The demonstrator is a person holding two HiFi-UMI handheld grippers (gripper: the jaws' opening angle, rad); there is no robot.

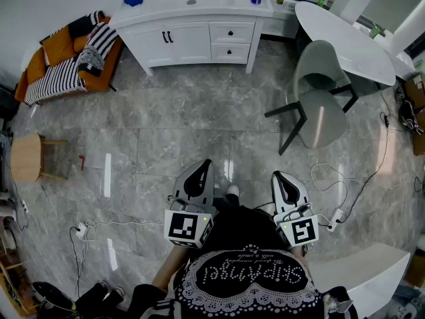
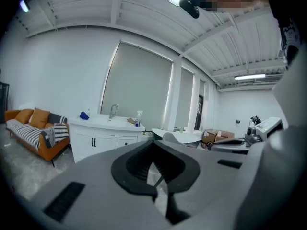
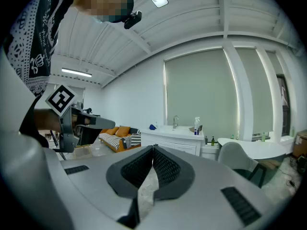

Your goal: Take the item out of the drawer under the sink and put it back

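At lower centre of the head view, held side by side: left gripper (image 1: 202, 171) and right gripper (image 1: 280, 181), both clenched on nothing. Far off at top centre, sink cabinet (image 1: 189, 42) with drawers (image 1: 232, 33) shut; item not visible.

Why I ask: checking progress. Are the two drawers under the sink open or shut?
Shut. The upper drawer and lower drawer sit flush with the vanity cabinet front; nothing projects.
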